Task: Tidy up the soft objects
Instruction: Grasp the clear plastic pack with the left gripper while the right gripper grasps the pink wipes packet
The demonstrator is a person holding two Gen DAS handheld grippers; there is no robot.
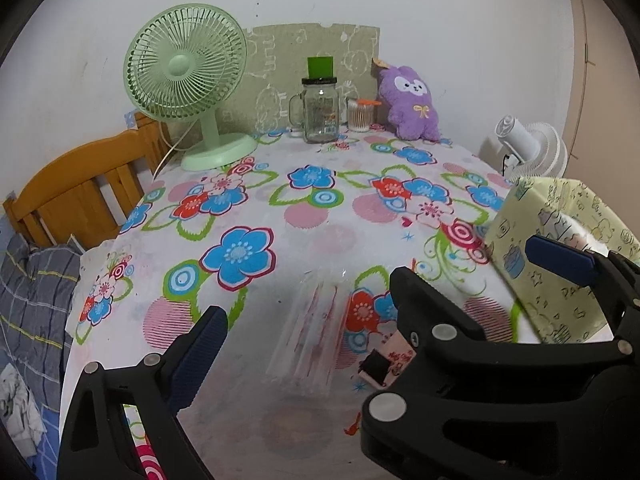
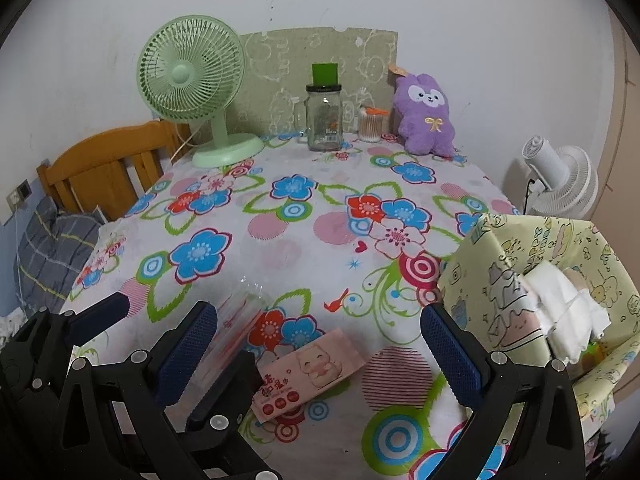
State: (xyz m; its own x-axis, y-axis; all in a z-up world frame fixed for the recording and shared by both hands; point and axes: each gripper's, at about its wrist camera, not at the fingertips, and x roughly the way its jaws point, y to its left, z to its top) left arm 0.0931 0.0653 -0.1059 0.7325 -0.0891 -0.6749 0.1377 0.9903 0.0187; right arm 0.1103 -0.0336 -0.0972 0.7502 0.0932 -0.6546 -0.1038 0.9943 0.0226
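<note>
While both tools gape wide, the pink tissue pack (image 2: 310, 372) lies slantwise between the right tool (image 2: 316, 344) fingers, nearest it.

Tissue pack (image 1: 386, 364) partly hidden, perhaps by jaws.

Mint-green plastic desk fan (image 1: 186, 80) upright at far left of floral-print tablecloth (image 1: 304, 216). Clear glass handled jar (image 1: 319, 110) beside cotton-swab container (image 1: 360, 114). White fan (image 2: 560, 178) off right edge. Wooden chair (image 1: 80, 188) left.
</note>
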